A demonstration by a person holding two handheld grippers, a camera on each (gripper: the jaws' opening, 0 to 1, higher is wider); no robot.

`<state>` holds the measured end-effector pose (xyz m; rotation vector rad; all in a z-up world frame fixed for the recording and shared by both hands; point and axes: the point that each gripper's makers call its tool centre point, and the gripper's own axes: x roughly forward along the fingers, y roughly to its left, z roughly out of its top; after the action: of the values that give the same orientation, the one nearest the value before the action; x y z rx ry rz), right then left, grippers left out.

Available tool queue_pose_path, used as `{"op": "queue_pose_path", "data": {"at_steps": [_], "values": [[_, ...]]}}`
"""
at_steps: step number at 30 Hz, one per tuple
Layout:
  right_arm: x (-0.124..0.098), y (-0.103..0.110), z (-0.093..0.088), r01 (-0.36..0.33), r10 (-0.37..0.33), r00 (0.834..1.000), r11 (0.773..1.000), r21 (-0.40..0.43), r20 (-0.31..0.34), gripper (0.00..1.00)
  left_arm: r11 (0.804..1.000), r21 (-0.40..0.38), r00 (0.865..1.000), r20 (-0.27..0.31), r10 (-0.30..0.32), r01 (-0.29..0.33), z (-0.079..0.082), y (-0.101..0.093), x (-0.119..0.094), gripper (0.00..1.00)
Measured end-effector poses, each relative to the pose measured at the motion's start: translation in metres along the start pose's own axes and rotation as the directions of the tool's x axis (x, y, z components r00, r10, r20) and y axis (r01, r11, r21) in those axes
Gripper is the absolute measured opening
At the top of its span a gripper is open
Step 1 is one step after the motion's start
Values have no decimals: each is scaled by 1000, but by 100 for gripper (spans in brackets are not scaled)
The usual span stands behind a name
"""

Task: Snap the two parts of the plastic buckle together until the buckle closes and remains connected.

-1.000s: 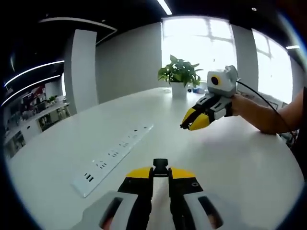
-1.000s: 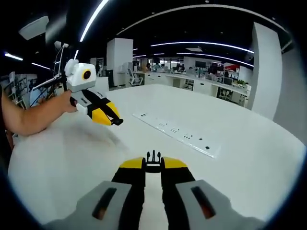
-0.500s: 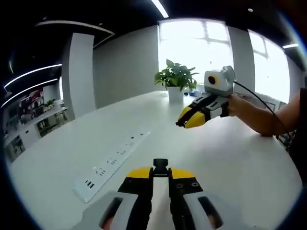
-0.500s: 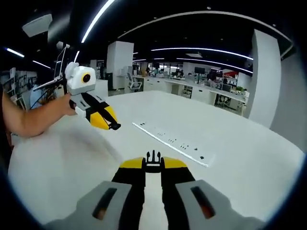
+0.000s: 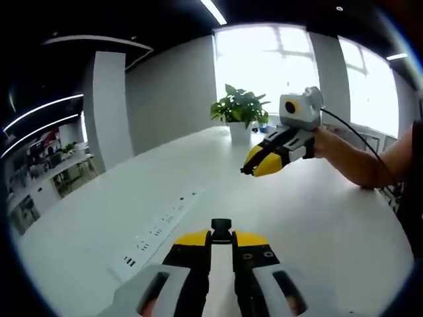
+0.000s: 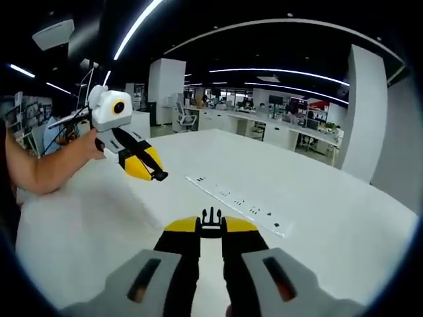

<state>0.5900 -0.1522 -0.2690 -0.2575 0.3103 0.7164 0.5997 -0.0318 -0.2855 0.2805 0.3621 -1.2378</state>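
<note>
Yellow-tipped jaws on the left hand-held gripper point(image 5: 221, 239) are pinched nearly together, and a small black buckle part point(image 5: 221, 228) with a squared end sits clamped right between the tips. It's held up above the white worktop point(image 5: 317, 218), not touching it.

Same story on the other side: the right hand-held gripper point(image 6: 211, 226) has its jaws narrowed onto the pronged buckle part point(image 6: 211, 216), the little black prongs sticking out past the yellow tips. So both halves are in the air, one per gripper, and they're well apart, not joined.

Each gripper also shows up in the other's view. In the left gripper view the right one comes in from the right side, held by a person's hand point(image 5: 325, 140) with a bare forearm, pointing down-left over the worktop. In the right gripper view the left one comes in from the left, also held by a hand point(image 6: 89, 144), tips angled down-right with something small and dark at the tips.

Further out, a long white power strip point(image 5: 158, 230) is set flush-looking in the worktop, off to the left of the left gripper's jaws. A potted plant point(image 5: 239, 112) stands at the far edge near bright windows. The right gripper view looks over an open office with desks point(image 6: 251, 122) and ceiling light strips point(image 6: 135, 28).
</note>
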Motion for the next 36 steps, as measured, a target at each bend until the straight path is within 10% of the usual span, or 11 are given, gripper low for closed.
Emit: {"op": "queue_pose_path", "data": {"at_steps": [36], "values": [[-18, 7, 26, 11, -11, 999, 1000, -23, 32, 11, 1000, 23, 999, -31, 11, -10, 10, -5, -20, 10]]}}
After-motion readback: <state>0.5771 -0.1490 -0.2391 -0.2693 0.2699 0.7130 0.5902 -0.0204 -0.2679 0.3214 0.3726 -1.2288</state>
